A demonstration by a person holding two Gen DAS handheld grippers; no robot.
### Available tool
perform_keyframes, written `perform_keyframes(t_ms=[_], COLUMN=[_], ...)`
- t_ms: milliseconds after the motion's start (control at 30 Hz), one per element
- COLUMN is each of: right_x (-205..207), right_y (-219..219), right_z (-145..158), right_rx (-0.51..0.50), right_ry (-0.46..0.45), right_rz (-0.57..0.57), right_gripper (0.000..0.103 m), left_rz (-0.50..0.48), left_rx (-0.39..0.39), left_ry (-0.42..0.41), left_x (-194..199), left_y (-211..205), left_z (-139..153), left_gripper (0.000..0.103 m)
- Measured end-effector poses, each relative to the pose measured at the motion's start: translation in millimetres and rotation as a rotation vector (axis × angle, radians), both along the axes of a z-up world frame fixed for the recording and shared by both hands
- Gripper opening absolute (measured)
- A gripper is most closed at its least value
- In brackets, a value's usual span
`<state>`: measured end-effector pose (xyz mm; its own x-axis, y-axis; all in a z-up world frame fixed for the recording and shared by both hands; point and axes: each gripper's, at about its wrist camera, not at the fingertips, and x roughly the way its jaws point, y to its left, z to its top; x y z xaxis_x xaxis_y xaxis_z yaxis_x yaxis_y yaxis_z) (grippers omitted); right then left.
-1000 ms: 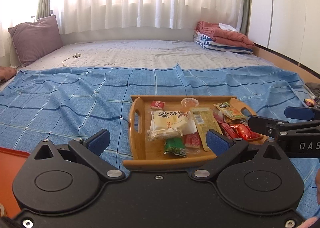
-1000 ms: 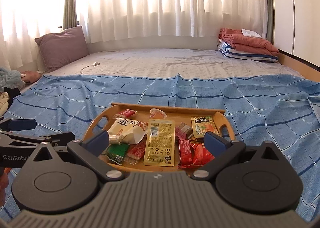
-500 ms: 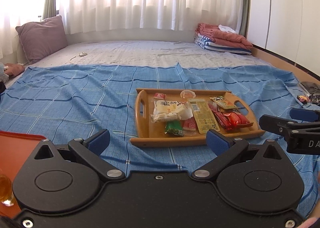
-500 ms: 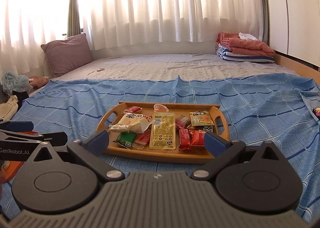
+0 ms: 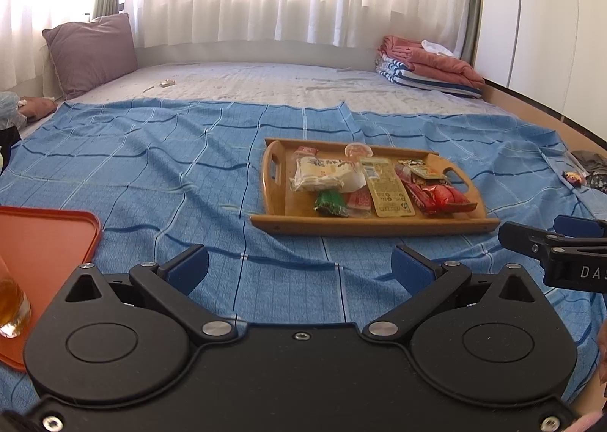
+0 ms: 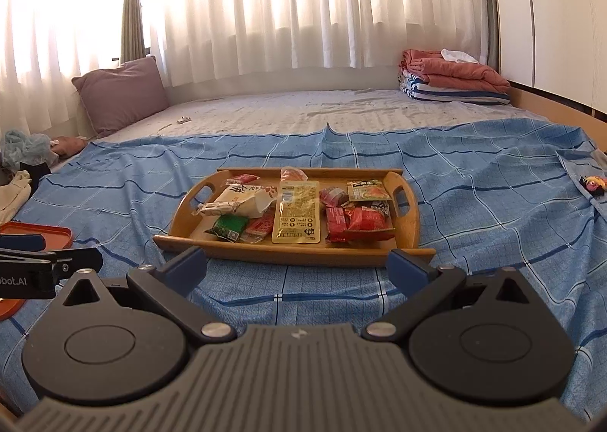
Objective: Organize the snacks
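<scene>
- Both the left gripper and right gripper are hovering with fingers spread, holding nothing.
- A wooden tray of snacks is sitting on the bed.

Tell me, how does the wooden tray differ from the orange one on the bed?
The wooden tray is piled with snack packets, while the orange tray carries only a glass of amber drink. The wooden tray has cut-out handles at both ends; the orange tray shows a plain rounded rim, though much of it is out of view. The wooden tray sits mid-bed, the orange one off to the left. Both rest on the blue blanket.
</scene>
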<state>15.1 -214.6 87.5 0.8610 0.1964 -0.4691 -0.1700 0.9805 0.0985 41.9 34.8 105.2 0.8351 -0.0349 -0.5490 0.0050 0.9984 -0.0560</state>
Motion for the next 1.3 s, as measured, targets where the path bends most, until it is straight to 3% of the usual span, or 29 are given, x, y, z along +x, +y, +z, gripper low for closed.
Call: perform_keyframes(t_ms=[800,967,1300], right_x=[14.2,16.3,14.5], right_y=[3.8,6.1,7.4], right_z=[-104.7,-108.0,-112.2], right_rx=[-0.083,-0.102,-0.113], right_ry=[0.184,0.184,0.160], right_rz=[-0.067,-0.052,-0.041], right_gripper=[0.103,0.103,0.103], left_rz=[0.049,0.032,0.028], left_rx=[0.037,0.077,0.069], left_ry=[0.167,0.141,0.116], left_x=[35.4,36.2,36.0], left_y=[-13.1,-17.2,-16.4], left_z=[-105.0,-113.9,-118.7], left_gripper=[0.103,0.103,0.103])
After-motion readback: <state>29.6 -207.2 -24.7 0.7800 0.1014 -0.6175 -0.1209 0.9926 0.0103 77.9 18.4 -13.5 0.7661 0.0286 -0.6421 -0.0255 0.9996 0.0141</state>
